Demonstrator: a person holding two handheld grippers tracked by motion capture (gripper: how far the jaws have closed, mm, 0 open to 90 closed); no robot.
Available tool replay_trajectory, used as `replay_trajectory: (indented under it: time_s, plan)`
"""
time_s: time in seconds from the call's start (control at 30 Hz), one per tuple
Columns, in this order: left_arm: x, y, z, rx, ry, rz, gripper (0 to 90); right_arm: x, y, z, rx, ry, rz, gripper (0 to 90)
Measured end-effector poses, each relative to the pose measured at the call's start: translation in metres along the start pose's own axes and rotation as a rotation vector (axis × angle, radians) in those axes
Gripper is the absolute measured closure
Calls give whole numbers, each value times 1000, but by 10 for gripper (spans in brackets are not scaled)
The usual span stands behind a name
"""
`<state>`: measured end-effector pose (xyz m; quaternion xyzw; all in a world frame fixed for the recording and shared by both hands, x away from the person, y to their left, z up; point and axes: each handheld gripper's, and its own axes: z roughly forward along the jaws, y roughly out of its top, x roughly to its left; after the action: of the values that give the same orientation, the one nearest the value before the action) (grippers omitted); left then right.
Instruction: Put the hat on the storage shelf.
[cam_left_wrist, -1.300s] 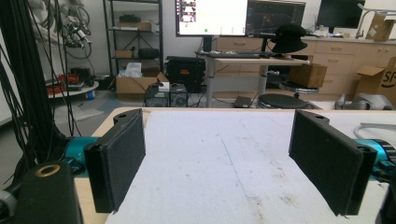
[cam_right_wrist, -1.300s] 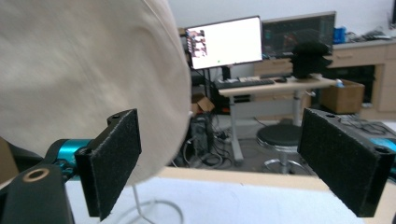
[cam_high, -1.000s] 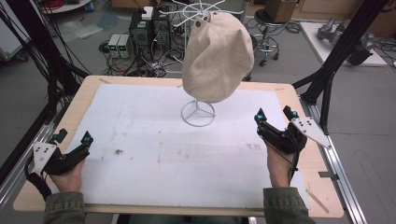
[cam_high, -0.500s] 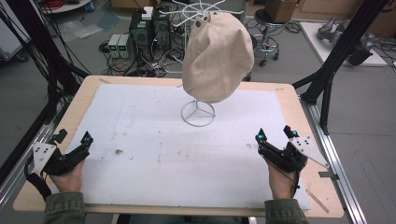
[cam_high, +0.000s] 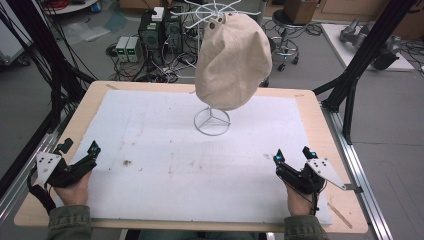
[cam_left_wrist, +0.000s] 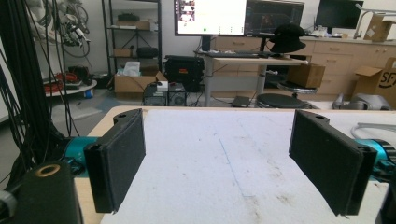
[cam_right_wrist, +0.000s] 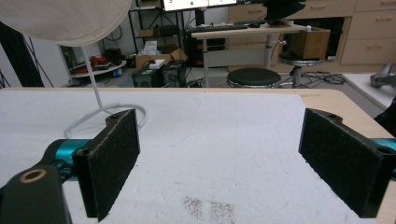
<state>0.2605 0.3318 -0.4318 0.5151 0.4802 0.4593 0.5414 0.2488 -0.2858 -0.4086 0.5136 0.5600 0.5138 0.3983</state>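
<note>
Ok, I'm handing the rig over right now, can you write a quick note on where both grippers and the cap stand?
Left gripper: open, holding nothing, low over the near left corner of the white mat.
Right gripper: open, holding nothing, low over the near right part of the mat.
Beige cap: hangs on the white wire stand at the far middle of the mat, well apart from both grippers.
Done: judging from the layout, the cap is on the stand and neither gripper touches it.
Left: probably nothing with the cap in hand; if it has to come off, either gripper must first reach forward to the stand.
</note>
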Motion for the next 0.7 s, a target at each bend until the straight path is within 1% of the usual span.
replay_trajectory:
  time_s: [0.07,0.13,0.27,0.43,0.5,0.7]
  plan:
    - [0,0,0,-2,0,-5,188,0,-1,1,9,-12,-10,117]
    - [0,0,0,-2,1,-5,188,1,-1,0,18,-24,-5,117]
    - [0,0,0,-2,-2,-5,188,1,-1,-1,7,-29,-11,117]
    - [1,-1,1,1,-6,-3,187,0,0,-2,-6,-32,19,117]
    - [1,-1,1,0,-9,-4,188,-1,0,-3,-9,-35,23,117]
    - [1,-1,2,4,-15,-5,188,-1,-1,-1,7,-45,19,117]
